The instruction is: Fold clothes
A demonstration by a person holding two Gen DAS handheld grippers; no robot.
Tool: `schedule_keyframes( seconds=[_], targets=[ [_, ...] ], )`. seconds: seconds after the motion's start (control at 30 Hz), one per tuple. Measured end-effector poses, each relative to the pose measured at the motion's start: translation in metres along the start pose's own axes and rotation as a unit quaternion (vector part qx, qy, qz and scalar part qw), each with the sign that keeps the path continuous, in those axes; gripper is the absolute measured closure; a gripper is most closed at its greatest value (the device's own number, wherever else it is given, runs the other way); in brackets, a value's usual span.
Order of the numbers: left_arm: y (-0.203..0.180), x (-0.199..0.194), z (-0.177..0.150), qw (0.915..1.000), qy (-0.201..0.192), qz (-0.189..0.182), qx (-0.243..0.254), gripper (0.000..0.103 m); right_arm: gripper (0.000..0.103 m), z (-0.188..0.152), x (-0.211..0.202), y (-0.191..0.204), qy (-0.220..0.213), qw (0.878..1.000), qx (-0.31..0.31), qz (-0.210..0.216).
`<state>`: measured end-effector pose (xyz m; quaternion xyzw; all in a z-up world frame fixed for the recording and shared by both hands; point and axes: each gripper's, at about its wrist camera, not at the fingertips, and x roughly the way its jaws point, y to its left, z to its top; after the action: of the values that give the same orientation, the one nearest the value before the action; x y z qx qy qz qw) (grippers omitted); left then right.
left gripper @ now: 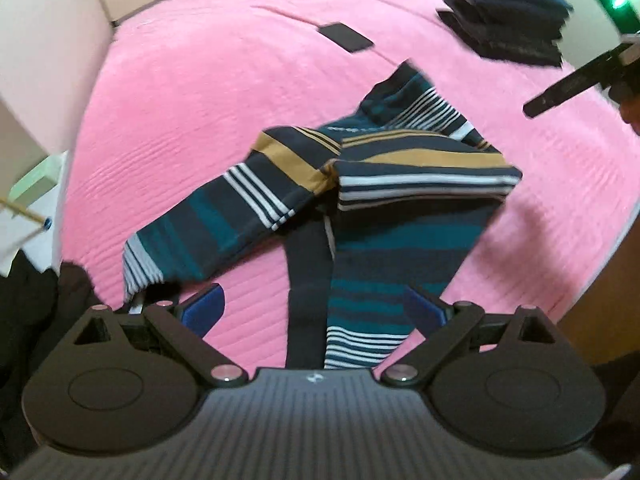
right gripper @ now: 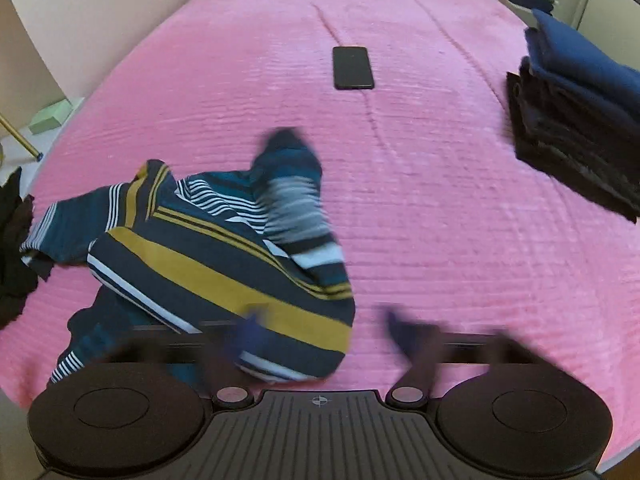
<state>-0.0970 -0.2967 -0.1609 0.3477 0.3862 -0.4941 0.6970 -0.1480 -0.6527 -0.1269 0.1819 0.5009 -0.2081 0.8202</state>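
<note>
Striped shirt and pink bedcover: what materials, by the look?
Striped shirt: soft knit, likely cotton jersey; it drapes limply, creases softly, matte.
Bedcover: pink, matte, ribbed or quilted textile with fine parallel ridges; the fibre cannot be told.

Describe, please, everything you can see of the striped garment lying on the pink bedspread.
The striped knit garment is navy with teal, mustard and white bands, of soft fabric. It lies crumpled and unfolded on the pink bedspread, one sleeve stretched out sideways. The open left hand-held gripper straddles its near hem; the open right hand-held gripper is blurred at its edge.
</note>
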Motion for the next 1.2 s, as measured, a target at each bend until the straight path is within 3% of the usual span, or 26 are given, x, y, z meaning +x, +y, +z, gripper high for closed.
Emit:
schedule_keyframes(
  seconds=[0.2,0.33,0.47,0.53,0.67,0.7,0.73,0.77,0.83,1.0,1.07,1.2],
  targets=[
    [0.022,0.046,0.022,0.9999,0.004,-0.009,0.009,0.009,0.018,0.011,0.013,0.019,0.004,0.999,-0.003,0.036],
    [0.020,0.074,0.035,0.9983,-0.018,-0.056,0.007,0.009,0.018,0.024,0.034,0.050,0.007,0.998,-0.037,0.055],
    [0.004,0.105,0.046,0.9946,-0.023,-0.100,0.014,0.011,0.018,0.043,0.089,0.066,0.035,0.994,-0.078,0.067],
    [-0.009,0.121,0.052,0.9929,-0.016,-0.117,0.013,0.025,0.018,0.051,0.110,0.068,0.044,0.992,-0.097,0.063],
    [-0.033,0.145,0.062,0.9934,-0.007,-0.115,0.001,0.035,0.018,0.070,0.127,0.054,0.043,0.990,-0.118,0.066],
    [-0.038,0.150,0.064,0.9942,-0.005,-0.107,-0.004,0.050,0.018,0.075,0.130,0.048,0.043,0.989,-0.121,0.070],
    [-0.043,0.154,0.065,0.9951,-0.001,-0.098,-0.009,0.079,0.018,0.081,0.133,0.042,0.043,0.989,-0.124,0.074],
    [-0.046,0.156,0.067,0.9961,0.002,-0.087,-0.014,0.090,0.018,0.086,0.137,0.036,0.045,0.987,-0.128,0.081],
    [-0.055,0.154,0.068,0.9980,0.005,-0.059,-0.024,0.096,0.018,0.096,0.145,0.028,0.049,0.984,-0.137,0.102],
    [-0.093,0.109,0.058,0.9972,0.001,-0.030,-0.069,0.098,0.015,0.127,0.161,0.040,0.055,0.962,-0.194,0.186],
    [-0.115,0.092,0.047,0.9952,0.008,-0.038,-0.090,0.098,0.003,0.137,0.166,0.057,0.053,0.948,-0.227,0.219],
    [-0.150,0.074,0.026,0.9888,0.022,-0.066,-0.132,0.100,0.001,0.137,0.179,0.112,0.063,0.913,-0.299,0.271]
  ],
)
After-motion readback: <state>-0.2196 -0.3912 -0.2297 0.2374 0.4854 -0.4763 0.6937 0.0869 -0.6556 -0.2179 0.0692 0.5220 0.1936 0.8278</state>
